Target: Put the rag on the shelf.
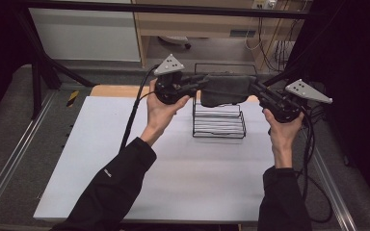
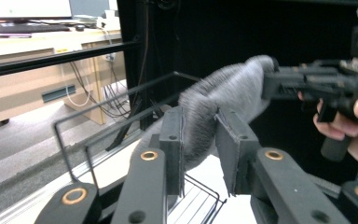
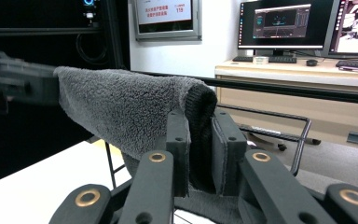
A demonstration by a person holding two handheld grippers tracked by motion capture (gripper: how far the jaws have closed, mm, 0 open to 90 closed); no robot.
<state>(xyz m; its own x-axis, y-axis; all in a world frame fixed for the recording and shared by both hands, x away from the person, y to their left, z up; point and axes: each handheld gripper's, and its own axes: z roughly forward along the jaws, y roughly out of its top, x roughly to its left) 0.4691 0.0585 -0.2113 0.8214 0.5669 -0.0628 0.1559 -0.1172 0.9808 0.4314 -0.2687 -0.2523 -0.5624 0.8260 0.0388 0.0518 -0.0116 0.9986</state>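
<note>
- My left gripper (image 1: 198, 83) and right gripper (image 1: 256, 87) each clamp 1 end of the grey towel (image 1: 225, 89)
- High view: towel stretched above wire rack (image 1: 219, 126)
- Right gripper view: monitors (image 3: 279, 21) behind

White table top (image 1: 173, 173), grey floor mats (image 1: 9, 139), wooden desk (image 3: 307, 79), monitors (image 3: 279, 23), keyboard (image 3: 263, 59)

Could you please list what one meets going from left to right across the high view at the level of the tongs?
Left tongs → dark grey fleecy cloth, stretched above the black wire rack → right tongs.
</note>
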